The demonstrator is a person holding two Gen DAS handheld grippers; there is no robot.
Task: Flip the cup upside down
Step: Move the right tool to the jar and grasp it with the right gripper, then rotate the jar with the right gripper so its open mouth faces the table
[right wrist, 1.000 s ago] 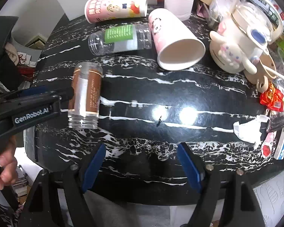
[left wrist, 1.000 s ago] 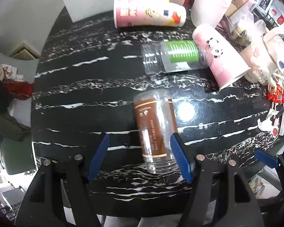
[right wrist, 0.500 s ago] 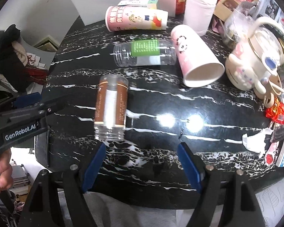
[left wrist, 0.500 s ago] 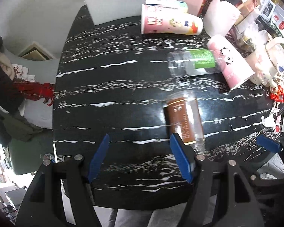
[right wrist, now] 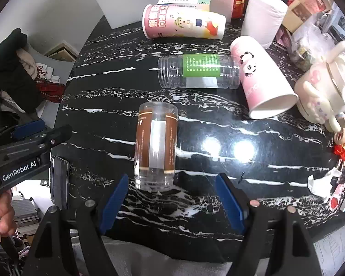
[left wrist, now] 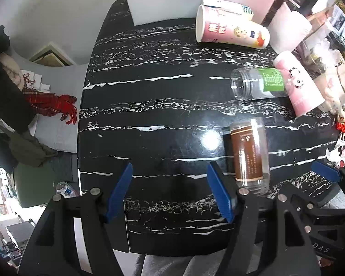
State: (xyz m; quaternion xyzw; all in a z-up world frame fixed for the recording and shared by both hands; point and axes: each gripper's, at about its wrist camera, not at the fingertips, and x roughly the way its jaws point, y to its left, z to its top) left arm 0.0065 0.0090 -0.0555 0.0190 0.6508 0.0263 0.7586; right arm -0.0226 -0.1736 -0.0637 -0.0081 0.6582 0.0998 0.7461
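Brown-label cup [right wrist: 155,146] on side, empty, ungripped.

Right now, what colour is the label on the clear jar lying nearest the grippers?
Brown, with a pale strip along it, on the clear plastic jar; the right wrist view shows it best.

Black marble table [right wrist: 103,96] with toppled cups [right wrist: 155,147].

Brown-label cup [right wrist: 156,147] flat nr tool [right wrist: 171,203]
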